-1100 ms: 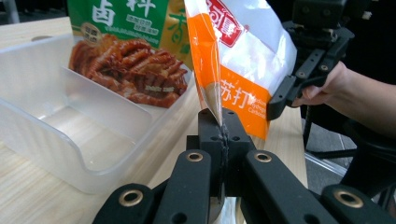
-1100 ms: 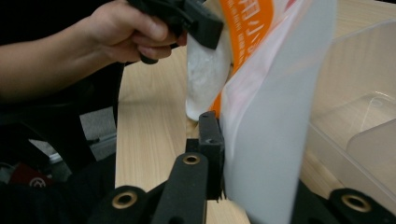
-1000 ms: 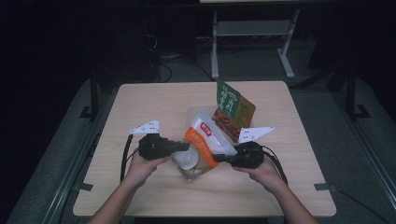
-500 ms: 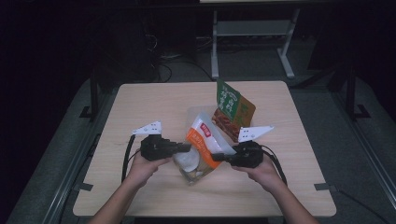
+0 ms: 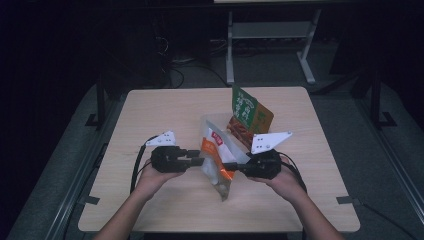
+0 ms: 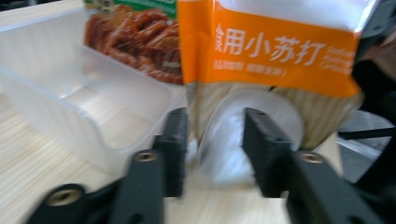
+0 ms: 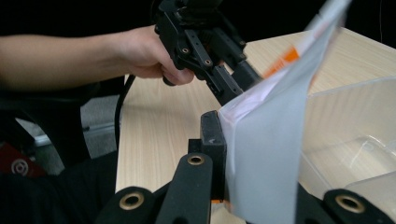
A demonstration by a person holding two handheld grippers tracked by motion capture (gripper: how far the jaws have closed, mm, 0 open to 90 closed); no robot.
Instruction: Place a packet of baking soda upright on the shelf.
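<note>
Our left gripper (image 5: 196, 161) has just let go: its fingers (image 6: 173, 149) have been opening and now stand released on either side of the pouch (image 5: 218, 161), with the pouch's pale lower fold between them but no longer pinched. A second ago they were clenched on it. Our right gripper (image 7: 224, 158) is clenched on the pouch's opposite edge, the white film trapped flat against its finger, and it now carries the pouch alone.

The pouch, white with an orange band, hangs between the two grippers above the counter (image 5: 165, 107), its bottom corner drooping toward the wood. Compared with a second ago it sits a little higher on the right side, and its body has tilted that way. Just behind it stands the clear tub (image 6: 70, 84), and behind that the green snack bag (image 5: 247, 112), neither of which has shifted.

We judge this to be a handover of the grip: with one side freed, the pouch can swing from the right hold, so the left fingers are free to re-grip elsewhere, perhaps nearer the top edge, to pull the pouch open over the tub.
</note>
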